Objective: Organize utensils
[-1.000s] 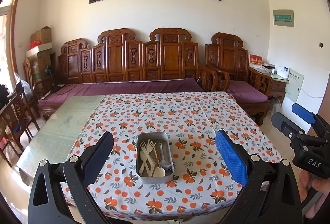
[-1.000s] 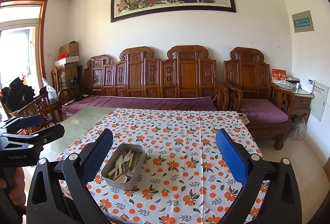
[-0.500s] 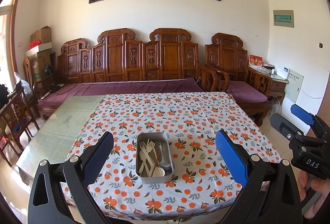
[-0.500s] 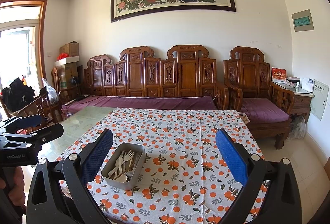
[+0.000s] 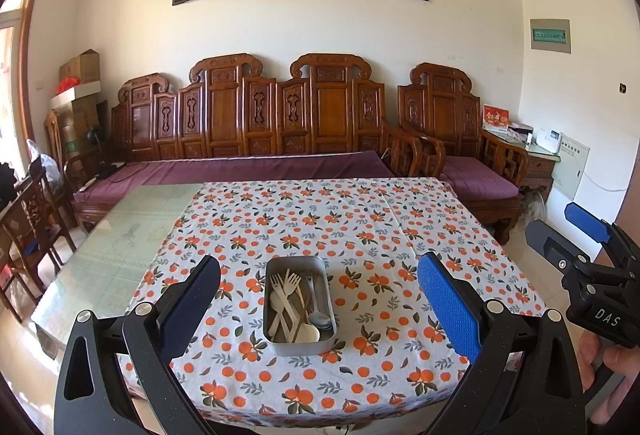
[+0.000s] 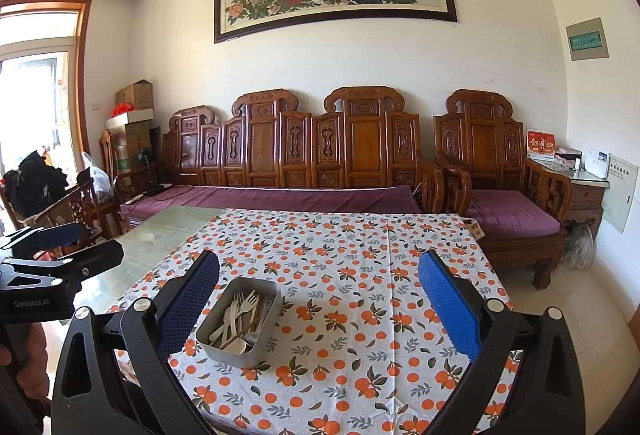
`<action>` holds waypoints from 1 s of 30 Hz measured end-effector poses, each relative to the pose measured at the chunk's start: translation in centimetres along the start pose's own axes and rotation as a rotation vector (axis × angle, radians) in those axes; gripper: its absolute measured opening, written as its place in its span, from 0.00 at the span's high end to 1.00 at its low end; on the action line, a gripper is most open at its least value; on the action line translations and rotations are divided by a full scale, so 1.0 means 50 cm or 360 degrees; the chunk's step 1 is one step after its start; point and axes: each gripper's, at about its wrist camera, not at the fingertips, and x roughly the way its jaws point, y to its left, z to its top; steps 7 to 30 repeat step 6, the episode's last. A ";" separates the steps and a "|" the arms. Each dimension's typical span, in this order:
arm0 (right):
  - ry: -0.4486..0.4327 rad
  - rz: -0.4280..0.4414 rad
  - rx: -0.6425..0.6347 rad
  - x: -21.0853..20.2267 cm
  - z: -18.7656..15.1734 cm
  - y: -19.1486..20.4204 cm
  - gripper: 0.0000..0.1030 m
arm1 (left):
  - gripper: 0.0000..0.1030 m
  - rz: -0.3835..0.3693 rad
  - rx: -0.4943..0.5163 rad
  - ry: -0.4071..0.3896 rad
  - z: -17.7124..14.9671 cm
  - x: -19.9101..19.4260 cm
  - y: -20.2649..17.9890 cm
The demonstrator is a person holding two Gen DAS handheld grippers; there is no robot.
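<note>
Metal tin of forks and spoons sits near the surface front edge. Left gripper and right gripper both released, holding nothing, above that edge.

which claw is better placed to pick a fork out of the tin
Left, probably. In the left view, the tin sits centred between the open left claw fingers, forks straight ahead. In the right view, it lies off to the left of the open right claw.
</note>
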 end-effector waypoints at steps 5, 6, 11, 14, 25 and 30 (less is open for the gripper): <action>0.0000 0.0000 0.0002 0.000 -0.001 0.001 0.03 | 0.08 -0.0002 0.0001 -0.0001 -0.001 0.001 -0.001; -0.0001 -0.0001 0.0001 0.000 -0.001 0.002 0.03 | 0.08 -0.0001 0.0002 0.0000 0.000 0.001 0.000; -0.0001 -0.0001 0.0001 0.000 -0.001 0.002 0.03 | 0.08 -0.0001 0.0002 0.0000 0.000 0.001 0.000; -0.0001 -0.0001 0.0001 0.000 -0.001 0.002 0.03 | 0.08 -0.0001 0.0002 0.0000 0.000 0.001 0.000; -0.0001 -0.0001 0.0001 0.000 -0.001 0.002 0.03 | 0.08 -0.0001 0.0002 0.0000 0.000 0.001 0.000; -0.0001 -0.0001 0.0001 0.000 -0.001 0.002 0.03 | 0.08 -0.0001 0.0002 0.0000 0.000 0.001 0.000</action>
